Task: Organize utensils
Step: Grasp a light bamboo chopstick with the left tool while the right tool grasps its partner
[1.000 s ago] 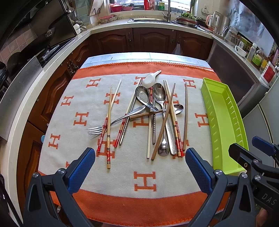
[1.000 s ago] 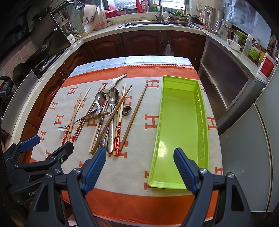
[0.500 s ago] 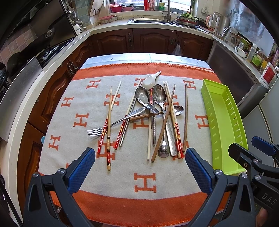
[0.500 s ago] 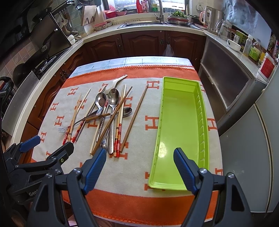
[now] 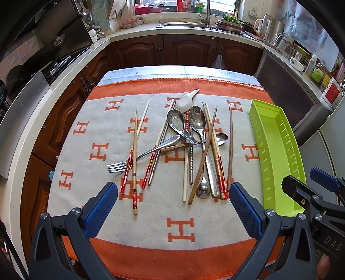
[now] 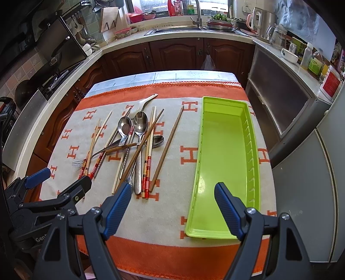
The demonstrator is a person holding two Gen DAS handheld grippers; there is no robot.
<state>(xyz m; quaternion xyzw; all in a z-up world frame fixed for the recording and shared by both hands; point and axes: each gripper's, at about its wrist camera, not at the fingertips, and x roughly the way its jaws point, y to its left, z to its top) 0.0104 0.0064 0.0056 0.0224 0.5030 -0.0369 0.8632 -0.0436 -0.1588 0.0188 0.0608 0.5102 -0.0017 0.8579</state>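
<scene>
The left gripper [image 5: 173,206] and the right gripper [image 6: 172,206] both have their jaws wide apart and hold nothing. Beyond them, the utensils [image 5: 189,146] lie in a crossed heap on the cloth [image 5: 181,217], beside the empty green tray [image 6: 224,150].

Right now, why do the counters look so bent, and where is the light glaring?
Left wrist view: the fisheye lens bows the countertop into a curve; the steel spoons glint. Right wrist view: same bending at the edges; daylight from the window puts a soft sheen inside the green tray. Both views are sharp.
</scene>
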